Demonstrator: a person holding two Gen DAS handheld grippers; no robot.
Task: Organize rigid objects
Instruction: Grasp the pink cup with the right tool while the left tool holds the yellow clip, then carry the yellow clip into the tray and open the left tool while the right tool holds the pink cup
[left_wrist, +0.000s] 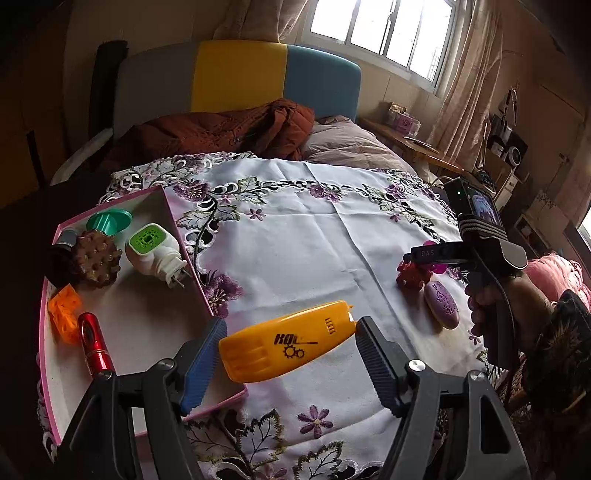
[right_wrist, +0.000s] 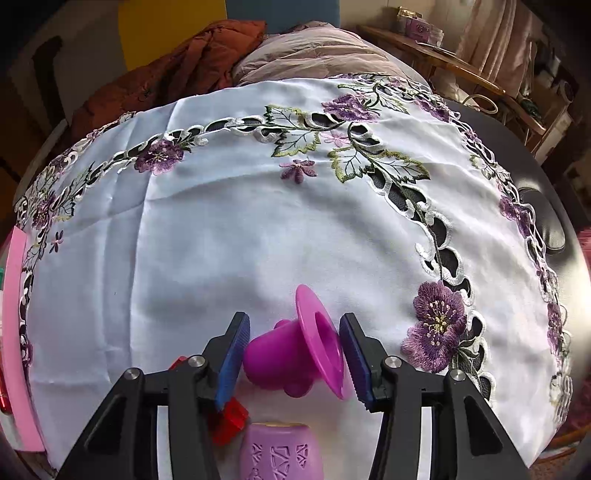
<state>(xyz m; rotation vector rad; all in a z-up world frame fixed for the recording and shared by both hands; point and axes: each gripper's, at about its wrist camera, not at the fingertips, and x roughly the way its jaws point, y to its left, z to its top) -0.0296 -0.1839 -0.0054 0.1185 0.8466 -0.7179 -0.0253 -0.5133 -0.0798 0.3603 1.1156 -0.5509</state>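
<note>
An orange plastic case (left_wrist: 258, 354) with a black gear logo lies lengthwise between the pads of my left gripper (left_wrist: 290, 328), which is shut on its two ends. It hangs over the near corner of a pink-rimmed shallow box (left_wrist: 184, 236). My right gripper (right_wrist: 295, 321) is shut on a magenta funnel-shaped piece (right_wrist: 288, 354), one pad on its cup and the other on its wide flange. From the left wrist view that gripper (left_wrist: 417, 258) sits at the cloth's right side. A red clip (right_wrist: 229, 424) and a purple patterned oval (right_wrist: 277, 454) lie just below it.
The box holds a green spool (left_wrist: 109, 221), a brown knobbly ball (left_wrist: 98, 262), a white plug-in device (left_wrist: 155, 251), an orange block (left_wrist: 64, 310) and a red tube (left_wrist: 94, 343). A white embroidered cloth (left_wrist: 314, 229) covers the round table. A bed stands behind.
</note>
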